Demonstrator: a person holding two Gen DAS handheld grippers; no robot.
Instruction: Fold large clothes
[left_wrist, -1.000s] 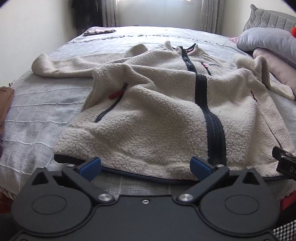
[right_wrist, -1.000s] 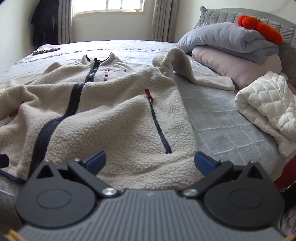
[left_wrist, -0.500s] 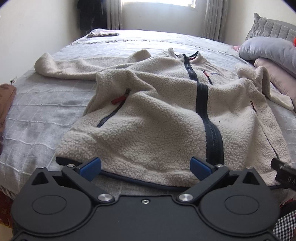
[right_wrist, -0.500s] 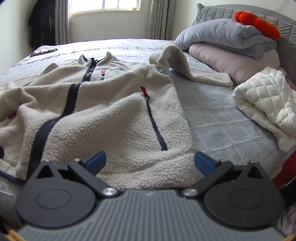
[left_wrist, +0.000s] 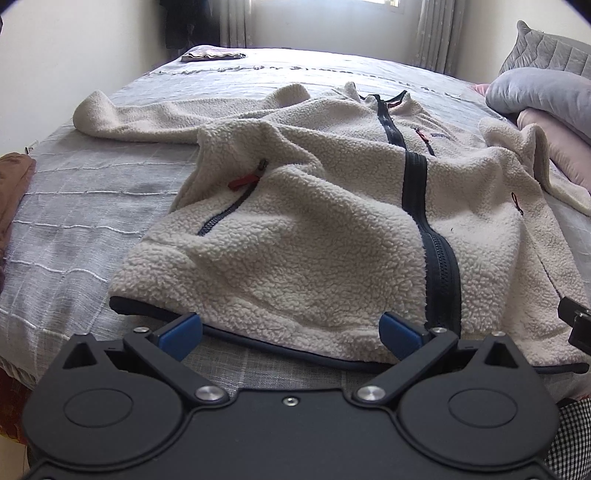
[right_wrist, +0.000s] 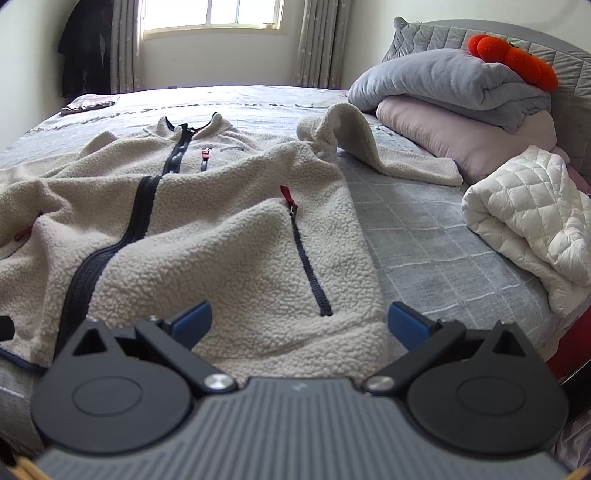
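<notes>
A cream fleece jacket (left_wrist: 325, 229) with a dark front zip lies face up on the bed, hem toward me, one sleeve stretched out to the left and the other bunched at the right. It also shows in the right wrist view (right_wrist: 207, 236). My left gripper (left_wrist: 291, 330) is open and empty just in front of the hem's left half. My right gripper (right_wrist: 299, 321) is open and empty over the hem's right half, near the pocket zip. Part of the right gripper shows at the left wrist view's right edge.
The grey checked bedspread (left_wrist: 74, 221) covers the bed. Stacked grey and pink pillows (right_wrist: 461, 103) with an orange plush sit at the right. A white quilted jacket (right_wrist: 532, 221) lies at the right edge. A brown garment (left_wrist: 13, 192) is at the left edge. A small folded cloth (left_wrist: 212, 56) lies far back.
Both grippers have risen a little and tilted down toward the hem, so more of the bed shows. The jacket has not moved. Both grippers stay open.
</notes>
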